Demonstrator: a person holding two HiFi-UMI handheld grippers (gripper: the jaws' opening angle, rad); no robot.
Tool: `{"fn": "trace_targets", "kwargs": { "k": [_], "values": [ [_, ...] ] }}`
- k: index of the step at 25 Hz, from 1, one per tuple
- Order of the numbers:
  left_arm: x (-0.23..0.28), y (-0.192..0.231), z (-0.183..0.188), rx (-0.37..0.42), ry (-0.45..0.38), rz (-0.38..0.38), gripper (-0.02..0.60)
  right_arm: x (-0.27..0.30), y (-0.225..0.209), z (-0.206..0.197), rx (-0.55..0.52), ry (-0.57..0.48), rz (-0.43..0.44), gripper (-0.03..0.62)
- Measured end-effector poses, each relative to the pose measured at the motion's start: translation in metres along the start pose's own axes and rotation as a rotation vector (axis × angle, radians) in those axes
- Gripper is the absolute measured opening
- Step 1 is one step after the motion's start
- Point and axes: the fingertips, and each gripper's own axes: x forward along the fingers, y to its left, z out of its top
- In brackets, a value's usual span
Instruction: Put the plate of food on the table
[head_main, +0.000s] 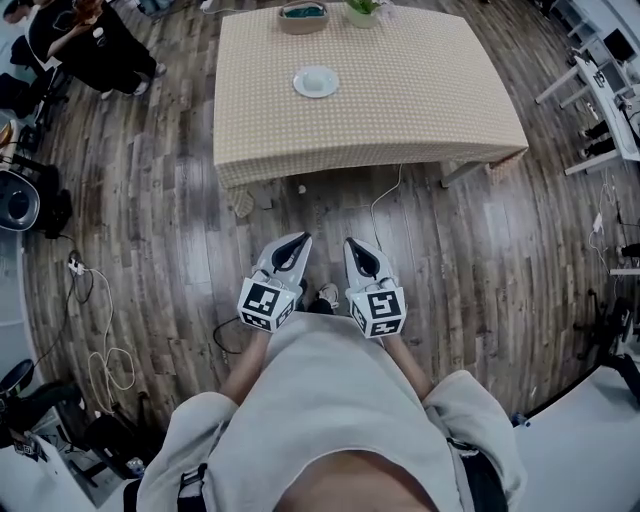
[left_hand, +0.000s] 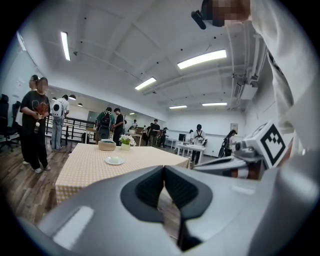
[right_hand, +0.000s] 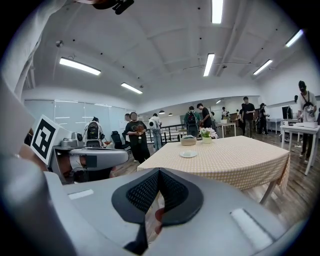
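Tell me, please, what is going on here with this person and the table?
A person stands on the wood floor, back from the table, holding a gripper in each hand. The left gripper and the right gripper are both shut and hold nothing. A white plate lies on the table's checked cloth, with a bowl and a small potted plant at the far edge. Nothing touches the plate.

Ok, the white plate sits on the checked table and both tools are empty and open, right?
No: the left tool and right tool are shut, not open, as both gripper views show. The white plate is on the checked table; both tools are empty.
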Motion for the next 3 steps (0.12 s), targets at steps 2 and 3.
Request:
{"fn": "trace_targets", "kwargs": {
  "k": [2,3],
  "values": [
    [0.0007,-0.0034,-0.0032,-0.001,0.002,0.003,0.009,-0.0016,-0.0027,-0.0045,-0.003,0.005,0.002,-0.003],
    [0.0008,-0.0049,-0.005,-0.002,0.003,0.005,0.011,-0.0023,-0.0039,-0.0069,-0.006,0.008,0.003,-0.003]
  ]
}}
